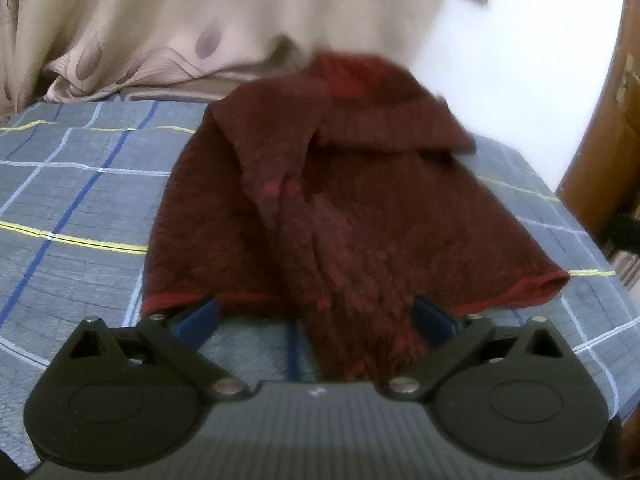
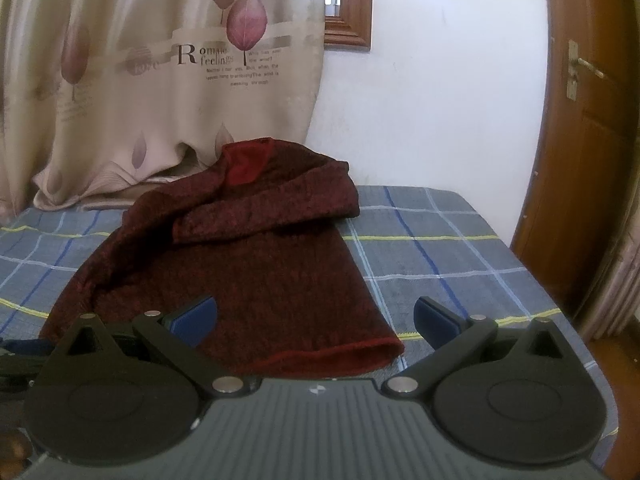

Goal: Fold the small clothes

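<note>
A small dark red knitted sweater [image 1: 340, 200] lies on the checked bed cover, with its sleeves folded across the body. My left gripper [image 1: 316, 316] is open; a loose sleeve or flap of the sweater hangs down between its blue fingers [image 1: 198, 316], close to the camera. In the right wrist view the sweater [image 2: 240, 272] lies flat with its red-edged hem nearest me. My right gripper [image 2: 316, 316] is open, just above the hem's right part, with nothing between its blue pads [image 2: 434, 320].
The bed has a grey-blue plaid cover [image 2: 440, 264]. A beige printed curtain [image 2: 140, 80] hangs behind it on the left. A white wall and a wooden door [image 2: 592, 160] are on the right, past the bed's edge.
</note>
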Demonstrator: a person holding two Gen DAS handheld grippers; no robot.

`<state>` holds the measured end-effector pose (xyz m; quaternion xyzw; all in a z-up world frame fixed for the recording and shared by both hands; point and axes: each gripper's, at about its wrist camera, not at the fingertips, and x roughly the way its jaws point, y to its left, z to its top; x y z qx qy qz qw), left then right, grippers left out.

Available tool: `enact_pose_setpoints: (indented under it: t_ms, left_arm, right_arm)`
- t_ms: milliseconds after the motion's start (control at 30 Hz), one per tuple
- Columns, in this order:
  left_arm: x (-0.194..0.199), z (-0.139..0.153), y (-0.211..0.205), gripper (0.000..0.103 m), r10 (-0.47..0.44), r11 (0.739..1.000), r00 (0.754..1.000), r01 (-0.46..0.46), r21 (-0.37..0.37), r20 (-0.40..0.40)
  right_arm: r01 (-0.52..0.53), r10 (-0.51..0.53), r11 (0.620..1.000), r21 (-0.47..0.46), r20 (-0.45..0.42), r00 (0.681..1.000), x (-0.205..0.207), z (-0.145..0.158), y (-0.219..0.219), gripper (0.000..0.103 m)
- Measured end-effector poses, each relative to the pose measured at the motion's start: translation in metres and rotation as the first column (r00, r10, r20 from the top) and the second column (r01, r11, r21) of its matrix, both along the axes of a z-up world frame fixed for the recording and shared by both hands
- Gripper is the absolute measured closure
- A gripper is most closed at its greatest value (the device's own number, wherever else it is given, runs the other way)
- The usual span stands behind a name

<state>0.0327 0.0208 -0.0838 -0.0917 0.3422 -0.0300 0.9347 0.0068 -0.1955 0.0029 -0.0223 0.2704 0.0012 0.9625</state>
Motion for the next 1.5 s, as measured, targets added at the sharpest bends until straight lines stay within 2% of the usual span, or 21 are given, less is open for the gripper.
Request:
enact_pose_setpoints:
  t_ms: [33, 67, 100, 167, 200, 233, 267, 300, 400, 667, 833, 900, 1000, 1067, 1200, 1233, 1300, 1367, 1400, 1433, 1500]
  left_arm:
    - [0.001, 0.000, -0.001, 0.002, 0.002, 1.000, 1.000, -0.002, 0.003, -0.003]
    - [0.003, -0.001, -0.002, 0.012, 0.002, 1.000, 1.000, -0.002, 0.009, -0.006]
    - [0.005, -0.001, -0.004, 0.034, -0.009, 1.000, 1.000, 0.009, 0.004, -0.015]
    - [0.011, -0.006, -0.005, 0.063, -0.032, 0.999, 0.997, 0.033, 0.008, -0.077]
    - [0.014, -0.008, -0.005, 0.071, -0.040, 0.999, 0.994, 0.038, -0.023, -0.100]
    - [0.015, -0.010, -0.004, 0.072, -0.041, 0.998, 0.993, 0.035, -0.053, -0.113]
    - [0.015, -0.011, -0.004, 0.075, -0.036, 0.998, 0.993, 0.029, -0.062, -0.113]
    - [0.015, -0.009, -0.004, 0.083, -0.039, 0.998, 0.993, 0.033, -0.061, -0.108]
    - [0.008, 0.002, -0.005, 0.090, -0.033, 0.998, 0.996, 0.029, -0.049, -0.084]
    - [0.008, 0.068, 0.034, 0.092, 0.068, 0.998, 0.998, -0.068, 0.007, 0.020]
    - [0.026, 0.122, 0.081, 0.092, 0.164, 0.978, 0.979, -0.178, 0.112, 0.123]
    - [0.038, 0.141, 0.103, 0.092, 0.221, 0.954, 0.961, -0.248, 0.166, 0.163]
    - [0.064, 0.162, 0.144, 0.092, 0.327, 0.898, 0.919, -0.375, 0.231, 0.220]
    - [0.086, 0.173, 0.174, 0.093, 0.401, 0.848, 0.883, -0.459, 0.264, 0.244]
    - [0.130, 0.186, 0.229, 0.093, 0.502, 0.726, 0.805, -0.591, 0.352, 0.316]
    - [0.137, 0.188, 0.241, 0.093, 0.508, 0.734, 0.805, -0.591, 0.334, 0.306]
    - [0.141, 0.190, 0.247, 0.093, 0.441, 0.813, 0.858, -0.506, 0.288, 0.264]
    - [0.133, 0.181, 0.231, 0.093, 0.283, 0.885, 0.924, -0.355, 0.300, 0.259]
    - [0.124, 0.174, 0.221, 0.092, 0.198, 0.913, 0.943, -0.276, 0.300, 0.266]
    - [0.117, 0.163, 0.210, 0.092, 0.112, 0.937, 0.959, -0.189, 0.293, 0.261]
    - [0.106, 0.142, 0.190, 0.091, 0.010, 0.960, 0.978, -0.068, 0.272, 0.209]
  right_arm:
    - [-0.001, 0.001, 1.000, 0.000, -0.001, 1.000, 0.000, -0.001, 0.000, 0.000]
    - [-0.002, 0.002, 1.000, -0.001, -0.003, 1.000, 0.001, -0.001, 0.001, 0.000]
    - [-0.003, 0.003, 1.000, -0.002, -0.006, 1.000, 0.001, -0.003, 0.001, 0.000]
    - [-0.002, 0.002, 1.000, -0.003, -0.011, 1.000, 0.002, -0.004, 0.001, 0.000]
    - [-0.001, 0.001, 1.000, -0.002, -0.013, 1.000, 0.003, -0.005, 0.001, 0.000]
    - [0.000, 0.000, 1.000, 0.000, -0.015, 1.000, 0.004, -0.005, 0.002, 0.000]
    - [0.001, -0.001, 1.000, 0.002, -0.018, 1.000, 0.004, -0.005, 0.002, 0.000]
    - [0.000, 0.000, 1.000, 0.003, -0.019, 1.000, 0.004, -0.005, 0.002, 0.000]
    - [0.002, -0.002, 1.000, -0.006, -0.020, 1.000, 0.005, -0.006, 0.001, 0.000]
    - [0.013, -0.013, 1.000, 0.004, -0.038, 0.999, 0.012, -0.011, -0.002, 0.000]
    - [-0.006, 0.006, 1.000, -0.001, -0.052, 0.999, 0.017, -0.014, 0.002, 0.000]
    - [-0.008, 0.008, 1.000, 0.002, -0.058, 0.998, 0.020, -0.016, 0.003, 0.000]
    - [-0.011, 0.012, 1.000, 0.012, -0.071, 0.997, 0.025, -0.019, 0.004, 0.000]
    - [-0.014, 0.015, 1.000, 0.008, -0.077, 0.997, 0.028, -0.021, 0.005, 0.000]
    - [-0.008, 0.008, 1.000, 0.000, -0.092, 0.996, 0.038, -0.026, 0.006, 0.000]
    - [-0.005, 0.005, 1.000, 0.001, -0.097, 0.995, 0.041, -0.028, 0.006, 0.000]
    - [-0.006, 0.008, 1.000, 0.015, -0.106, 0.994, 0.047, -0.032, 0.005, 0.000]
    - [-0.018, 0.023, 0.999, 0.051, -0.103, 0.994, 0.051, -0.034, 0.004, 0.000]
    - [-0.021, 0.027, 0.998, 0.062, -0.104, 0.994, 0.054, -0.035, 0.005, 0.000]
    - [-0.022, 0.028, 0.998, 0.064, -0.105, 0.994, 0.056, -0.037, 0.006, 0.000]
    - [-0.024, 0.030, 0.998, 0.063, -0.106, 0.994, 0.061, -0.040, 0.011, 0.000]
